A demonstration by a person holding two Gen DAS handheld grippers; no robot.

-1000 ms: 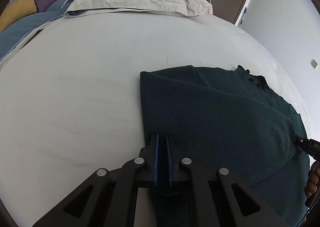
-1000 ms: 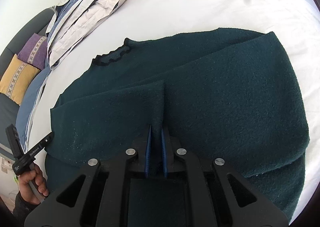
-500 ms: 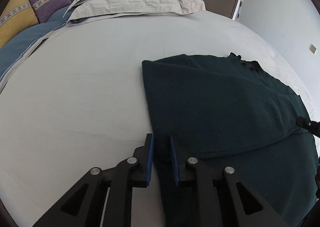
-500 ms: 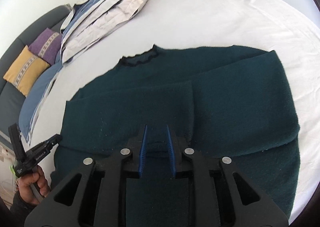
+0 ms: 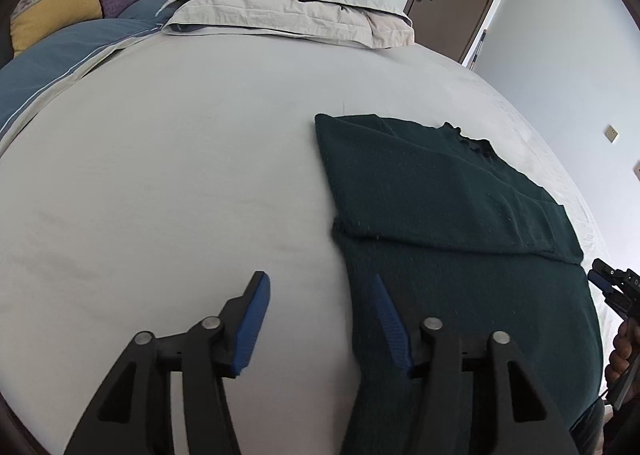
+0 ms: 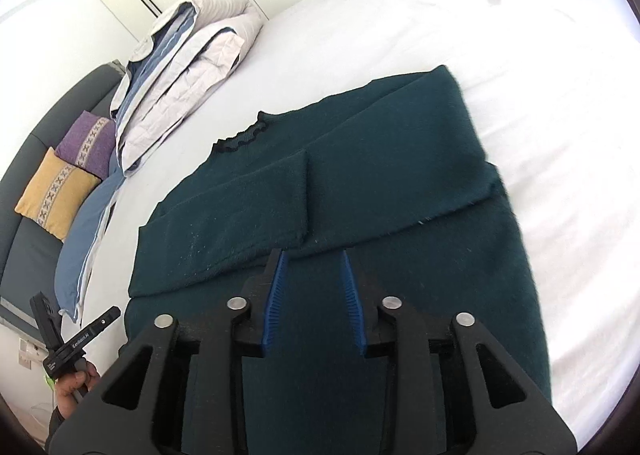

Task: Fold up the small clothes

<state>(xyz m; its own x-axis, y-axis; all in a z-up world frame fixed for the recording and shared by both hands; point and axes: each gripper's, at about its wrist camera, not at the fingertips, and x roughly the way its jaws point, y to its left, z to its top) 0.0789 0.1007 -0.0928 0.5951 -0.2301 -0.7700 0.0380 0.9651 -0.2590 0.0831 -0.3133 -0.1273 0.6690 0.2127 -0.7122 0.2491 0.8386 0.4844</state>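
The left gripper [image 5: 320, 319] is spread wide and holds nothing, straddling the left edge of the dark green sweater [image 5: 440, 215]. The right gripper [image 6: 312, 287] gapes empty above it. The sweater lies flat on the white bed [image 5: 160, 175], sleeves folded across its chest.
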